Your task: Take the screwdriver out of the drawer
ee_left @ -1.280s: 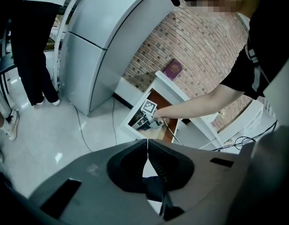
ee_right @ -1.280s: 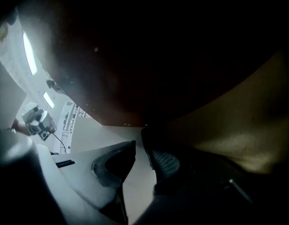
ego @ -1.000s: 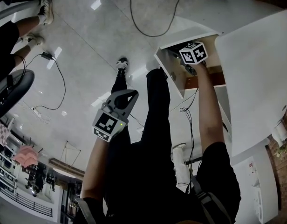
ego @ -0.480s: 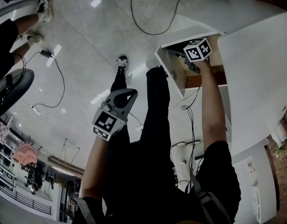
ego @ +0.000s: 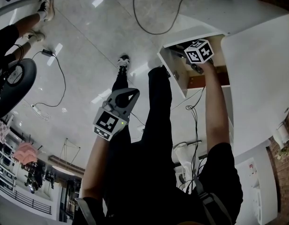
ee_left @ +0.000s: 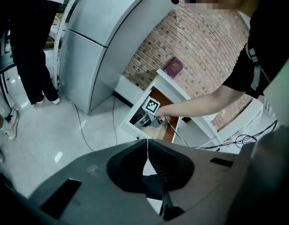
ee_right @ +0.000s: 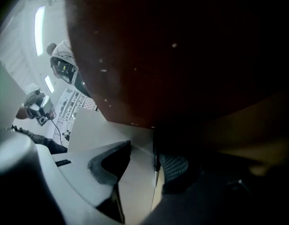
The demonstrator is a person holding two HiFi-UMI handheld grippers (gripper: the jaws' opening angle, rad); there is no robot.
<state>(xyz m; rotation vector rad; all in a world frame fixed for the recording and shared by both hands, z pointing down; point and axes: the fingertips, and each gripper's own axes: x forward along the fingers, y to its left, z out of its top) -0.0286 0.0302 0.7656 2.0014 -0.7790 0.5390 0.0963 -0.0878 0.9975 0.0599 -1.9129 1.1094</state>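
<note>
The white drawer (ego: 171,73) stands pulled out of the white desk (ego: 257,69), and its wooden inside shows. My right gripper (ego: 195,63) reaches down into it, its marker cube on top. In the right gripper view its jaws (ee_right: 145,153) are opening inside the dark drawer. A thin dark screwdriver shaft (ee_right: 155,162) lies between them, close to the right pad, and no pad presses on it. The handle is hidden in shadow. My left gripper (ego: 117,111) hangs over the floor, far from the drawer, shut and holding nothing (ee_left: 147,142).
My own legs (ego: 154,107) stand between the two grippers. A black cable (ego: 149,22) loops on the tiled floor beyond the drawer. Another person's feet (ego: 43,8) are at the top left. A tall grey cabinet (ee_left: 102,36) stands by the brick wall.
The right gripper's cube has shifted slightly right and up over the drawer. The left gripper has stayed where it was.
</note>
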